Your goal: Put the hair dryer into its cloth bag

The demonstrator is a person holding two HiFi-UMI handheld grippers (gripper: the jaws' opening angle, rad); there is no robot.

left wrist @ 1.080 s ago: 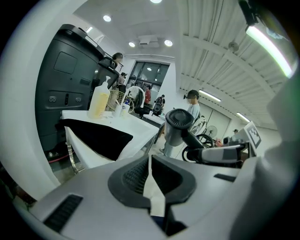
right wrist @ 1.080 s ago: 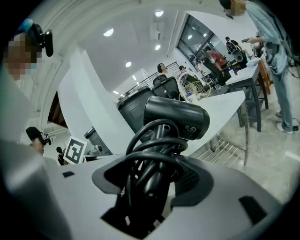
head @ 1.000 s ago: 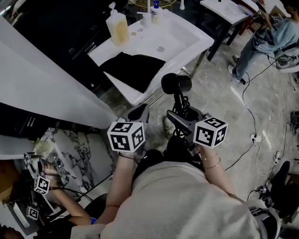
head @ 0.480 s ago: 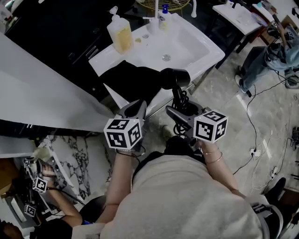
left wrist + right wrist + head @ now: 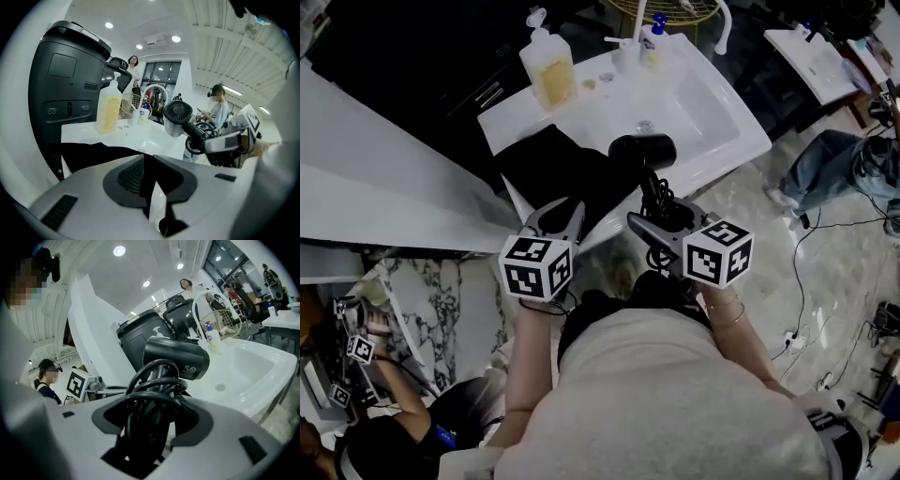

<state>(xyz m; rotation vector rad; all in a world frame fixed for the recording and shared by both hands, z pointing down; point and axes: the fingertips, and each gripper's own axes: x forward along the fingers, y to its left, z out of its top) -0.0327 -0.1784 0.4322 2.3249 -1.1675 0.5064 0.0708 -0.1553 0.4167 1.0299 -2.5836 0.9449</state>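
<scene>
The black hair dryer (image 5: 642, 150) stands upright over the sink's front rim, its coiled cord bunched round the handle. My right gripper (image 5: 664, 223) is shut on that handle and cord; the dryer's barrel (image 5: 176, 359) rises just past the jaws. The black cloth bag (image 5: 548, 169) lies flat on the sink's left front corner, just left of the dryer. My left gripper (image 5: 563, 214) hovers at the bag's near edge. Its jaws are opening from a narrow slit and nothing is between them. From the left gripper (image 5: 145, 161) I see the bag (image 5: 93, 152) below and the dryer (image 5: 178, 117) to the right.
The white sink (image 5: 712, 103) carries a yellow soap bottle (image 5: 551, 75) and a small blue-capped bottle (image 5: 652, 45) at its back rim. A black salon chair (image 5: 65, 79) stands behind it. A person sits at the right (image 5: 844, 169); cables (image 5: 806, 309) trail on the floor.
Both grippers have moved forward to the sink. The dryer, earlier in front of the rim, now stands over it beside the bag. The left jaws show a slightly wider slit.
</scene>
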